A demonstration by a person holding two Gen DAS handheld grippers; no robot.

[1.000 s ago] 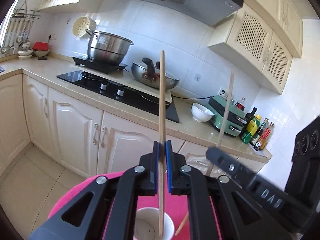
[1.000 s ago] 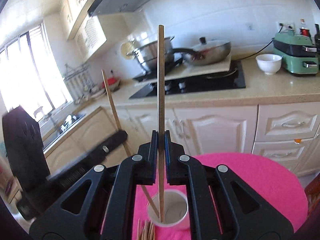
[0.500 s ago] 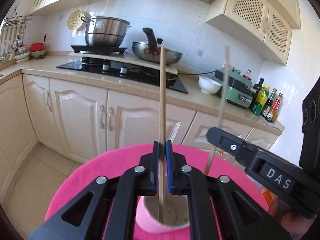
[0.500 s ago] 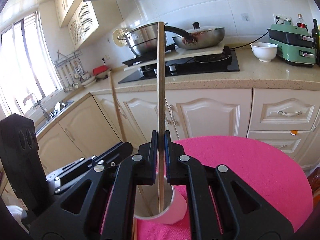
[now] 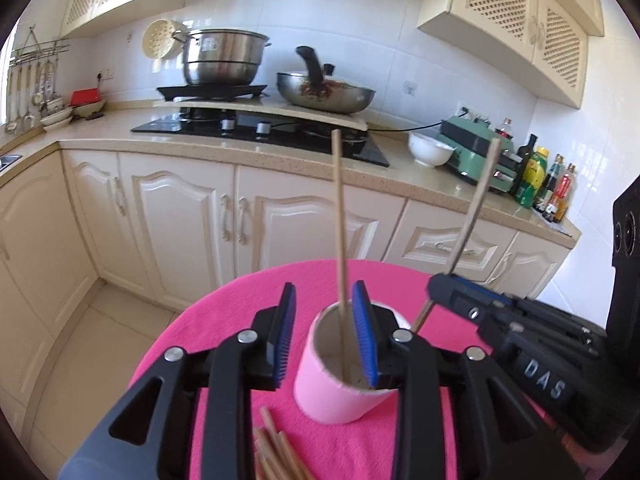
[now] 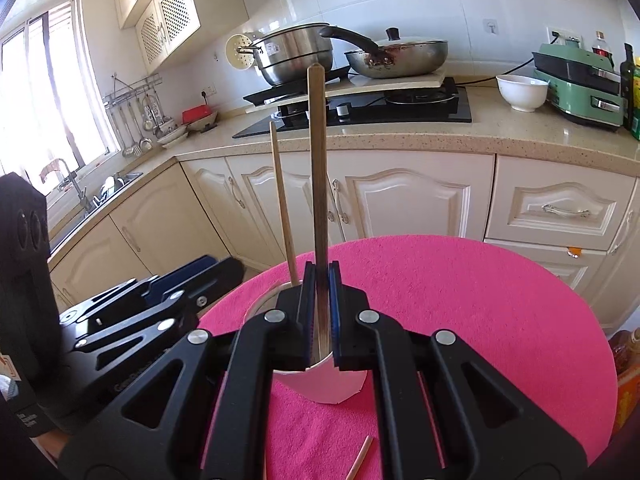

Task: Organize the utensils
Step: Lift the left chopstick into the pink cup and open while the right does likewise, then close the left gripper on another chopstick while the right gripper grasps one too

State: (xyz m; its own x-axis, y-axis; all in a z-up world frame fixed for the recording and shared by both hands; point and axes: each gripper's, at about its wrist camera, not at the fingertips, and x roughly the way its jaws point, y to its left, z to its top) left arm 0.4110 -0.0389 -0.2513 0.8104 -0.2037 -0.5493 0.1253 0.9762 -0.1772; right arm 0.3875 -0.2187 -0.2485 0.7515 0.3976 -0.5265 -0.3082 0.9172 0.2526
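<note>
A white paper cup (image 5: pixel 340 376) stands on the round pink table (image 5: pixel 240 312). My left gripper (image 5: pixel 326 336) is open around the cup's rim. One wooden chopstick (image 5: pixel 340 232) stands loose in the cup between its jaws. My right gripper (image 6: pixel 320 312) is shut on a second chopstick (image 6: pixel 318 184), held upright with its lower end inside the cup (image 6: pixel 328 380). The first chopstick (image 6: pixel 282 200) leans just left of it. The right gripper shows in the left wrist view (image 5: pixel 500 320) with its chopstick (image 5: pixel 474 208). Several loose chopsticks (image 5: pixel 276 452) lie on the cloth near me.
A kitchen counter (image 5: pixel 200 140) with a black hob, a steel pot (image 5: pixel 224 56) and a pan (image 5: pixel 326 94) runs behind the table. A white bowl (image 6: pixel 520 90), a green appliance (image 6: pixel 580 80) and bottles stand at the right. One chopstick (image 6: pixel 360 458) lies on the cloth.
My left gripper has opened and let go of its chopstick, which now stands in the cup. Both grippers have tilted down and lowered toward the cup; the right one stays shut on its chopstick.
</note>
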